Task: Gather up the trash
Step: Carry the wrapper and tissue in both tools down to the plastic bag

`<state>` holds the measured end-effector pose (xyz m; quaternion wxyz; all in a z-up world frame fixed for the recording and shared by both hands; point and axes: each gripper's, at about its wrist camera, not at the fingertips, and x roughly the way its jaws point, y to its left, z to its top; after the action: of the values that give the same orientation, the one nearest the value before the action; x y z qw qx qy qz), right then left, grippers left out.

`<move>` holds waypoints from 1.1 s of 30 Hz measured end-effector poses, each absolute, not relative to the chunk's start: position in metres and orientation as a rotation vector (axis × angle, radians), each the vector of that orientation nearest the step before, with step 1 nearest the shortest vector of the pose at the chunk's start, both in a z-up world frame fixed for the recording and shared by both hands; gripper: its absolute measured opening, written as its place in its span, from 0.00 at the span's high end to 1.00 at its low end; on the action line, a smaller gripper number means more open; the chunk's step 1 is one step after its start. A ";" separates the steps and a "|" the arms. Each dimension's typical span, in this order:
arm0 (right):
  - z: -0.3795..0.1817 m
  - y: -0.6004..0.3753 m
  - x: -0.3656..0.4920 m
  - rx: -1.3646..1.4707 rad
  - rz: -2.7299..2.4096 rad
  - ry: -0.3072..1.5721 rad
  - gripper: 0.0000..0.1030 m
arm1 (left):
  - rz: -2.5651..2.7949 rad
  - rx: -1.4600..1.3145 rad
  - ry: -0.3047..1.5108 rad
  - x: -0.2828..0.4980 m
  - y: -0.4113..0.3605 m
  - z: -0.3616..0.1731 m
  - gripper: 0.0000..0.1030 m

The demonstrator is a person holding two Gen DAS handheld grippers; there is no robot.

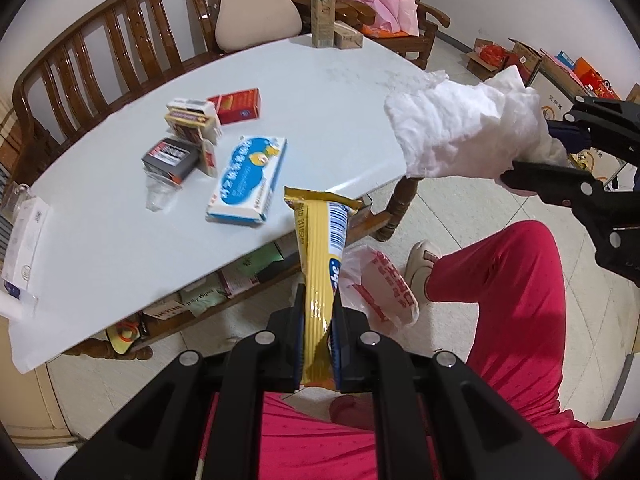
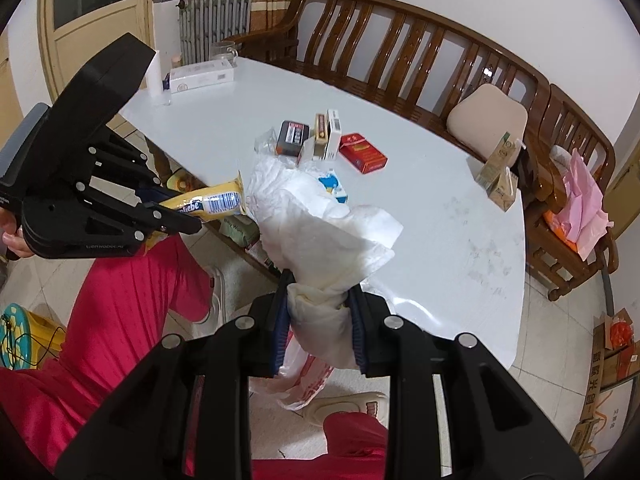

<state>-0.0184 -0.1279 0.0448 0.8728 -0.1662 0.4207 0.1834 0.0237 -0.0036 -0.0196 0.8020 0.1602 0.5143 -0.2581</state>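
Observation:
My left gripper (image 1: 318,312) is shut on a yellow snack wrapper (image 1: 318,248) and holds it above the floor, off the front edge of the white table (image 1: 320,92). It also shows in the right wrist view (image 2: 176,210) with the wrapper (image 2: 208,202). My right gripper (image 2: 320,304) is shut on a crumpled white tissue (image 2: 324,220), held off the table edge; it appears at the right of the left wrist view (image 1: 532,160) with the tissue (image 1: 464,132). A white plastic bag with red print (image 1: 380,284) lies on the floor below both grippers.
Several small boxes (image 1: 196,136), a blue-white box (image 1: 248,180) and a red box (image 1: 238,104) lie on the table. Cartons (image 1: 324,20) stand at its far end. A wooden bench (image 2: 400,40) runs behind. The person's red-trousered legs (image 1: 516,280) are below.

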 end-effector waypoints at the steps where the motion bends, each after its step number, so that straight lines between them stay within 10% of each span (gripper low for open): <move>1: 0.042 -0.128 -0.019 -0.346 0.380 0.883 0.75 | -0.555 0.344 1.107 0.023 -0.005 -0.023 0.90; 33: -0.095 -0.143 -0.020 -0.284 0.351 1.111 0.75 | -0.612 0.356 1.318 0.022 -0.049 -0.164 0.90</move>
<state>-0.0196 -0.1428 -0.0951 0.8256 -0.1336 0.5227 0.1654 0.0225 -0.0490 -0.1643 0.7330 0.1618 0.5991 -0.2784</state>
